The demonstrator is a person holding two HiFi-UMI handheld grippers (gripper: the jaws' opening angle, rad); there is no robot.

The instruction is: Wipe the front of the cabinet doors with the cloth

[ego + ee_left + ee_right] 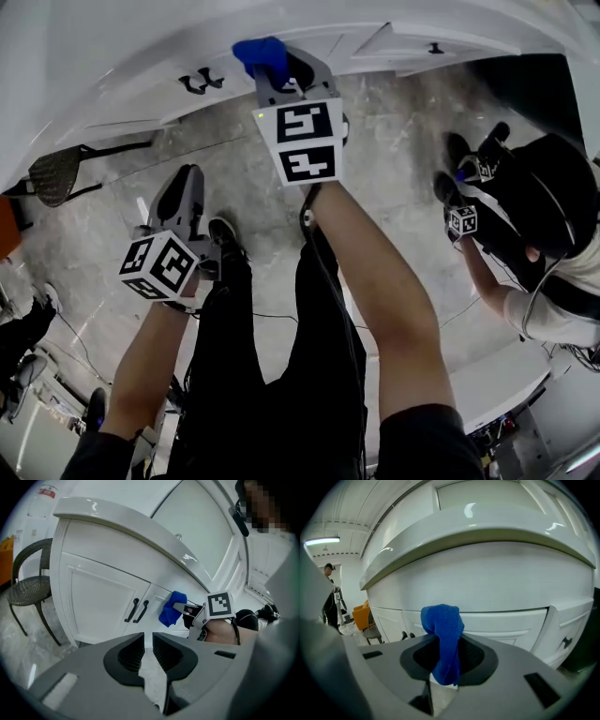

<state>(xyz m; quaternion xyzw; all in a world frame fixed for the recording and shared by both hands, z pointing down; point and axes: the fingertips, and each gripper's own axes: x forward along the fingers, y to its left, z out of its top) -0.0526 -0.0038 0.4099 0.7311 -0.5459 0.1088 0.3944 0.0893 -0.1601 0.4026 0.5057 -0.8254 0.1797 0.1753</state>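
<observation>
Right tongs (pixel 446 658) are clamped on the crumpled blue cloth (pixel 443 630), centre frame in the right gripper view. The cloth sits right up at the white panelled cabinet front (pixel 497 620); touching or not, can't tell. Left tongs (pixel 148 651) are low in the left gripper view, jaws a narrow slit apart with nothing between, and the paired black door handles (pixel 136 611) are beyond.

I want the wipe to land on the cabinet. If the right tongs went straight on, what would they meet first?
Most likely the white cabinet front, just under the countertop edge. The blue cloth clamped in the right tongs would touch first. Depth is unclear.
</observation>
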